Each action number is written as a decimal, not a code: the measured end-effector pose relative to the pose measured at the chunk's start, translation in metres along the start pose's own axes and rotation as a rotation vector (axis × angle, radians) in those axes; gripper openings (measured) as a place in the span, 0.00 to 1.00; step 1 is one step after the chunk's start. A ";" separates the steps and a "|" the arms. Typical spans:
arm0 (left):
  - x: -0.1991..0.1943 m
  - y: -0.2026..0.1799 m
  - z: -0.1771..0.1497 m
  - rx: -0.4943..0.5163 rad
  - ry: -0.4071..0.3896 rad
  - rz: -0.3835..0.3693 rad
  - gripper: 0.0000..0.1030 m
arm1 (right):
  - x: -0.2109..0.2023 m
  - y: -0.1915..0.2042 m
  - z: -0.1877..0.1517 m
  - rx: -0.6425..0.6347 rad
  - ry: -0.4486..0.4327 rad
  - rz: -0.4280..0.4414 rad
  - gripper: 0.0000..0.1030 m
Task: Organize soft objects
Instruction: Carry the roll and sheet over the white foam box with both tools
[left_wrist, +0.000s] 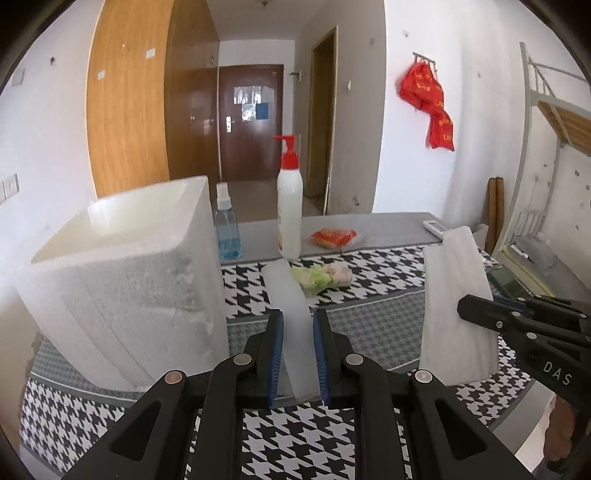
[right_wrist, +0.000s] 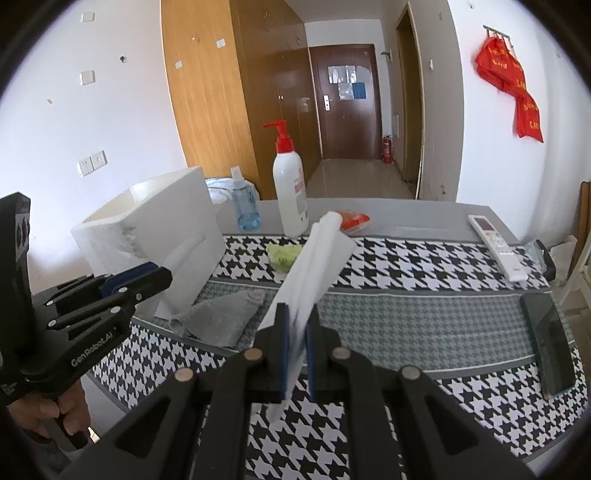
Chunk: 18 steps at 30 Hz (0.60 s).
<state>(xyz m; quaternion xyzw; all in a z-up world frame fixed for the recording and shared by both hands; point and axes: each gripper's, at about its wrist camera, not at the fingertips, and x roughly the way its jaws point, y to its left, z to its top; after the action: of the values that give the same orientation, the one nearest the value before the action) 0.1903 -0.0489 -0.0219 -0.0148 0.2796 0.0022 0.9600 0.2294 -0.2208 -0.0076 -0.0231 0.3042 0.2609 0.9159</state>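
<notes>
My left gripper (left_wrist: 298, 317) is shut on a thin white foam sheet (left_wrist: 288, 291) seen edge-on, rising between its blue pads. To its right, my right gripper (left_wrist: 466, 307) is shut on a second white foam sheet (left_wrist: 454, 288), held broad side toward the camera. In the right wrist view that folded sheet (right_wrist: 317, 266) stands up from my right gripper (right_wrist: 298, 314). There the left gripper (right_wrist: 160, 277) holds its own sheet (right_wrist: 181, 266) in front of the white styrofoam box (right_wrist: 147, 229). Both sheets hang above the houndstooth cloth (right_wrist: 424, 266).
The open styrofoam box (left_wrist: 122, 277) stands at the left, with a grey cloth (right_wrist: 221, 317) at its foot. Behind are a blue spray bottle (left_wrist: 227, 229), a red-capped pump bottle (left_wrist: 290, 206), a green packet (left_wrist: 321, 277) and a red packet (left_wrist: 334, 236). A remote (right_wrist: 496, 247) and a phone (right_wrist: 550, 347) lie right.
</notes>
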 end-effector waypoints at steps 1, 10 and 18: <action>-0.002 0.000 0.002 0.005 -0.006 -0.001 0.17 | -0.002 0.001 0.001 0.000 -0.006 0.000 0.11; -0.016 0.006 0.015 0.015 -0.059 0.000 0.17 | -0.012 0.012 0.014 -0.021 -0.054 0.007 0.11; -0.033 0.014 0.023 0.029 -0.105 -0.008 0.17 | -0.019 0.024 0.027 -0.040 -0.100 0.016 0.11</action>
<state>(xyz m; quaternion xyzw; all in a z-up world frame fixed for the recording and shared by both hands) 0.1746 -0.0336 0.0145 -0.0020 0.2290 -0.0050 0.9734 0.2195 -0.2039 0.0285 -0.0260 0.2529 0.2750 0.9272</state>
